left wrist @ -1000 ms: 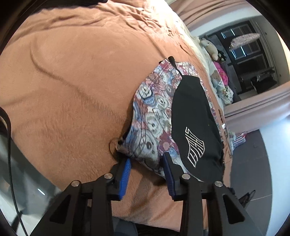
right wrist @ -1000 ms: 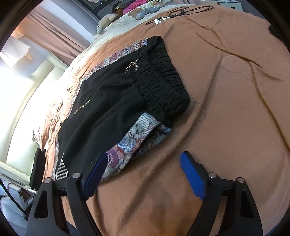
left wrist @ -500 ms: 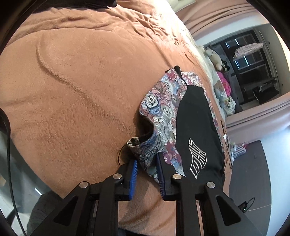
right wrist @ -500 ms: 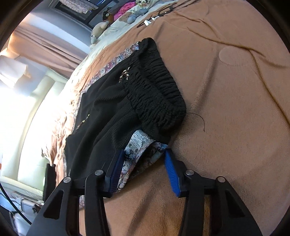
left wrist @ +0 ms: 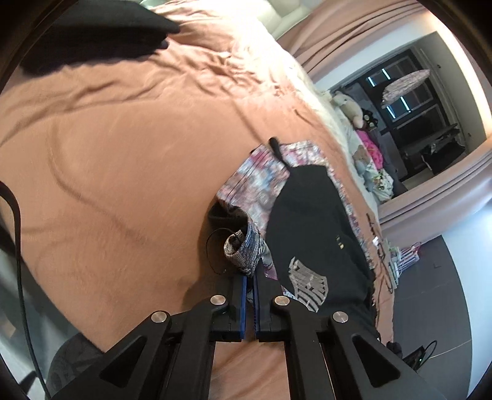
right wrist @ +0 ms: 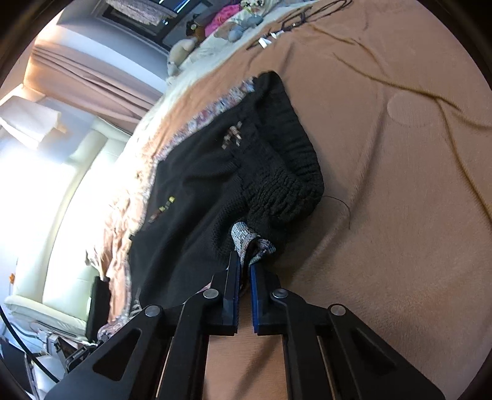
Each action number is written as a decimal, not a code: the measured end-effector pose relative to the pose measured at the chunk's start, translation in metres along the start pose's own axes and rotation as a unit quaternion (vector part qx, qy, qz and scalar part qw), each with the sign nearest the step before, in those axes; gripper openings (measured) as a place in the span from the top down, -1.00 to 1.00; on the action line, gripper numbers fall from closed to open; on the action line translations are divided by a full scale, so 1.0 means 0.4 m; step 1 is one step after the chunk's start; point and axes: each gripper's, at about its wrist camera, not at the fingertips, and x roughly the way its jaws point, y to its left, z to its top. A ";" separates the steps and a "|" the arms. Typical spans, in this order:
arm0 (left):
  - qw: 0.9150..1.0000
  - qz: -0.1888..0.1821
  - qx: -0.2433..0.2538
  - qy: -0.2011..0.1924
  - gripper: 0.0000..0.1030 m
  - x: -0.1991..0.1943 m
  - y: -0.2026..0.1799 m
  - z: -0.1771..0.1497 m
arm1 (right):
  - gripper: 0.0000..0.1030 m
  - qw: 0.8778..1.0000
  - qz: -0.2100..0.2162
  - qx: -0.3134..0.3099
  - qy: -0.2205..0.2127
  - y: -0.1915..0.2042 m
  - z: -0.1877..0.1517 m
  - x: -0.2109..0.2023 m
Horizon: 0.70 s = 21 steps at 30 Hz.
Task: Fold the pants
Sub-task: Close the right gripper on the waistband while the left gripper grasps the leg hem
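Patterned pants [left wrist: 261,172] lie on a brown bedspread [left wrist: 123,147] under black shorts [left wrist: 313,221] with a white logo. My left gripper [left wrist: 249,277] is shut on the near corner of the patterned pants, which is lifted and curled. In the right wrist view my right gripper [right wrist: 244,261] is shut on the patterned pants' edge [right wrist: 246,237], just below the black shorts' ribbed waistband [right wrist: 289,172]. The black shorts [right wrist: 196,197] cover most of the pants there.
A black garment [left wrist: 92,34] lies at the far end of the bed. Stuffed toys [left wrist: 350,106] and clothes sit beyond the bed's edge. Cables [right wrist: 295,21] lie on the bedspread [right wrist: 399,215]. A cream sofa [right wrist: 61,215] stands left of the bed.
Both grippers have moved in and closed on the patterned pants. The left one has lifted its corner, which now curls up off the bedspread.
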 end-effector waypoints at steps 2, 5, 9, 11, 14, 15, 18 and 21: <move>1.000 -0.008 0.008 -0.007 0.94 -0.006 -0.023 0.019 | 0.96 1.000 0.004 -0.005 -0.009 0.010 0.005 -0.012; 1.000 -0.014 0.013 -0.015 0.95 -0.007 -0.054 0.045 | 0.96 1.000 0.013 -0.009 -0.019 0.028 0.018 -0.026; 0.999 -0.023 0.021 -0.024 0.95 -0.003 -0.095 0.085 | 0.96 0.999 0.025 -0.011 -0.037 0.051 0.041 -0.040; 0.999 -0.026 0.027 -0.029 0.95 0.001 -0.120 0.107 | 0.96 0.999 0.028 -0.015 -0.042 0.060 0.047 -0.042; 0.998 -0.030 0.034 -0.034 0.95 0.010 -0.152 0.141 | 0.96 0.998 0.032 -0.017 -0.049 0.069 0.060 -0.041; 0.998 -0.031 0.035 -0.036 0.95 0.013 -0.160 0.151 | 0.96 0.998 0.033 -0.018 -0.053 0.075 0.068 -0.037; 0.998 -0.033 0.042 -0.042 0.95 0.027 -0.190 0.182 | 0.96 0.998 0.034 -0.017 -0.059 0.082 0.087 -0.017; 0.997 -0.038 0.044 -0.045 0.95 0.044 -0.214 0.211 | 0.96 0.997 0.034 -0.018 -0.065 0.092 0.103 -0.005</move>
